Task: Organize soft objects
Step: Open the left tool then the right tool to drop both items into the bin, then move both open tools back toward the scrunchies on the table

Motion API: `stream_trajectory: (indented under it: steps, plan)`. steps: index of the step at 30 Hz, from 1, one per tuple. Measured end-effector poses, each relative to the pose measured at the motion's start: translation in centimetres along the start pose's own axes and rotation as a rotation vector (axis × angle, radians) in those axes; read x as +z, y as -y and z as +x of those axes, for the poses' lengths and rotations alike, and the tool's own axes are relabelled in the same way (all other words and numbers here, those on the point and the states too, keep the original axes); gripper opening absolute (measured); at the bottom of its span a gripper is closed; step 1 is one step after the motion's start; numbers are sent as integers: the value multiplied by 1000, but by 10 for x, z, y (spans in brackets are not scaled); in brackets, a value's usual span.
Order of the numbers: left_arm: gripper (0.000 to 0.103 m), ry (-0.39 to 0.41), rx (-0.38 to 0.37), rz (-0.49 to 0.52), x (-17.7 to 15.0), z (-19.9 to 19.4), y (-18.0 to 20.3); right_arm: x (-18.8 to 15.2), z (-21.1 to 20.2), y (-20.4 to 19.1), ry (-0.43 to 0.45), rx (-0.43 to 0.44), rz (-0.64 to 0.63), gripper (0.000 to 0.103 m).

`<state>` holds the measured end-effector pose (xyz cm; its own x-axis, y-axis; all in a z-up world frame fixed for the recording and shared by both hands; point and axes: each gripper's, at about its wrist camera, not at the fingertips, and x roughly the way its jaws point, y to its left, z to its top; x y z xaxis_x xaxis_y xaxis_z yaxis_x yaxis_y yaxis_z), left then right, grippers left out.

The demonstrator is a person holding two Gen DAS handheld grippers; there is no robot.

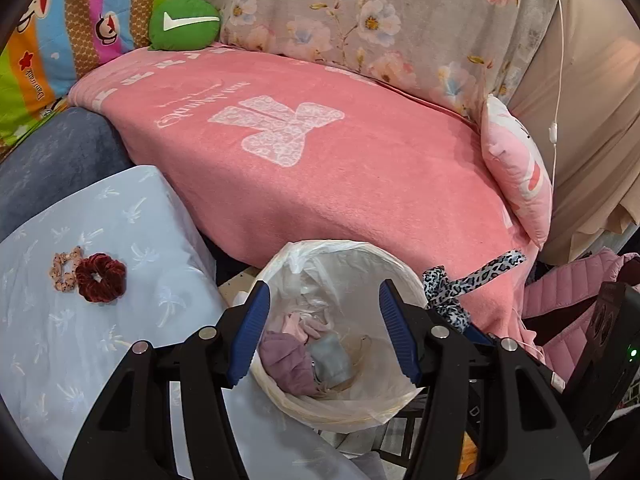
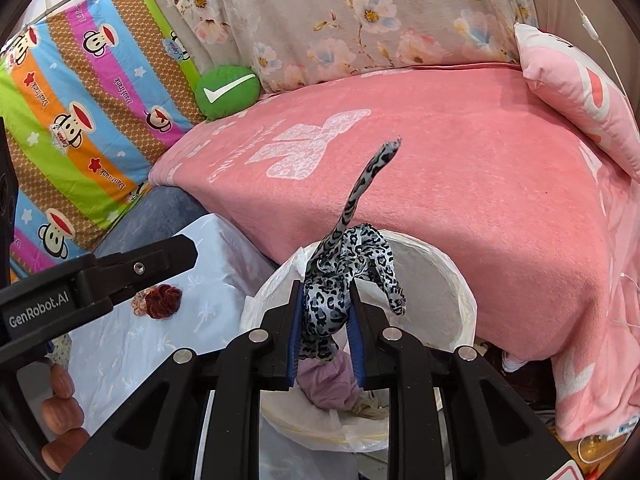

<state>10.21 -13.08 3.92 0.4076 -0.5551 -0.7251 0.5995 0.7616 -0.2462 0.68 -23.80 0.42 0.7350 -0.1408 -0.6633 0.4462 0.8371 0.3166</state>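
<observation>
- Your right gripper point(image 2: 325, 330) has its fingers point(image 2: 295, 332) closed on the leopard scrunchie point(image 2: 344, 272); the fabric is bunched between the blue pads, one tail sticking up beyond the tips and another drooping to their right.
- The held scrunchie sits above the near rim of the bin point(image 2: 452, 280), which lies directly ahead of and below your right fingers.
- Inside the bin, a mauve cloth point(image 2: 332, 384) shows just beneath the right fingers.
- Your left gripper point(image 1: 324, 332) stands with its fingers point(image 1: 250, 332) spread wide and nothing between them; the bin point(image 1: 280, 264) opening lies in the gap.
- From the left camera, the bin holds mauve, pale pink and grey soft pieces.
- The leopard scrunchie point(image 1: 448, 288) appears just right of your left gripper's right finger, over the bin's rim.
- Left of your left fingers, a red scrunchie point(image 1: 100, 278) and a spotted scrunchie point(image 1: 64, 270) lie touching each other on the blue pillow point(image 1: 132, 216).
- Beyond both grippers, the pink blanket point(image 1: 320, 184) covers the bed.
</observation>
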Motion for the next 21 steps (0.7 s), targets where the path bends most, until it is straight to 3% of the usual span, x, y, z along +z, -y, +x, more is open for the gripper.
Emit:
stream_trajectory:
  steps: [6, 21]
  plan:
    - [54, -3, 20, -21, -3, 0, -11, 2, 2, -6, 13, -3, -4, 42]
    - [54, 3, 56, -56, -12, -5, -31, 0, 4, -24, -3, 11, -45, 43]
